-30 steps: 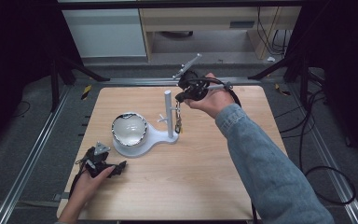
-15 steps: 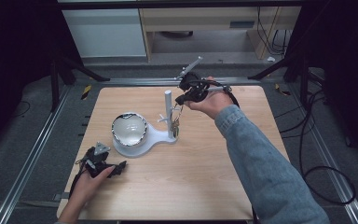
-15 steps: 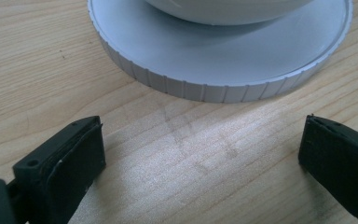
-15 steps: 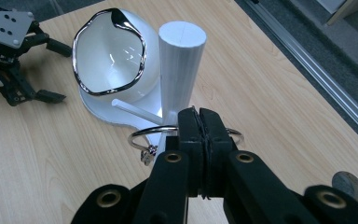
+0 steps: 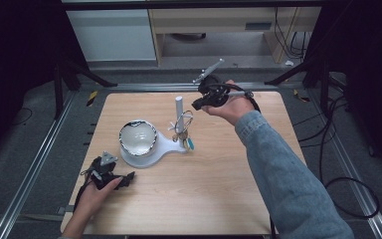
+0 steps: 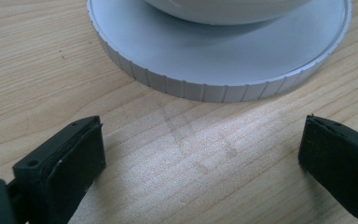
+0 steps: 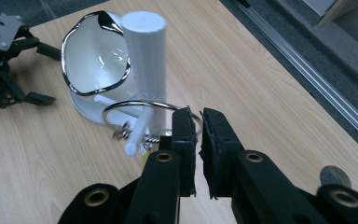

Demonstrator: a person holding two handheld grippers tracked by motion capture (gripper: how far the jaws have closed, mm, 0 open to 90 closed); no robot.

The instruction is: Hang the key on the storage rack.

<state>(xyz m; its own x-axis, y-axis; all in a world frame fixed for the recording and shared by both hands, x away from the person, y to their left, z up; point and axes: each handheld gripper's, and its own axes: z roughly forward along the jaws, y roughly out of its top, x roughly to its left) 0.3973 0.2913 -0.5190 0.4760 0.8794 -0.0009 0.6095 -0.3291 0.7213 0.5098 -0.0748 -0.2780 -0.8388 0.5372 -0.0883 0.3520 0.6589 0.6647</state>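
Key ring (image 7: 145, 108) hangs on the short side peg of the white post (image 7: 145, 65), which stands on a white stand (image 5: 165, 145) near the middle of the desk (image 5: 214, 189); keys (image 5: 183, 140) dangle below the ring. Right gripper (image 7: 199, 122) sits just beside the ring, and its 2 fingers (image 7: 182, 140) have just been opening, with only a narrow gap between them and nothing clamped in it. Left gripper (image 6: 200, 154) rests low on the desk near the stand's round base (image 6: 214, 88), its fingers spread wide with nothing between them. A shiny white bowl (image 5: 138, 138) sits on that base
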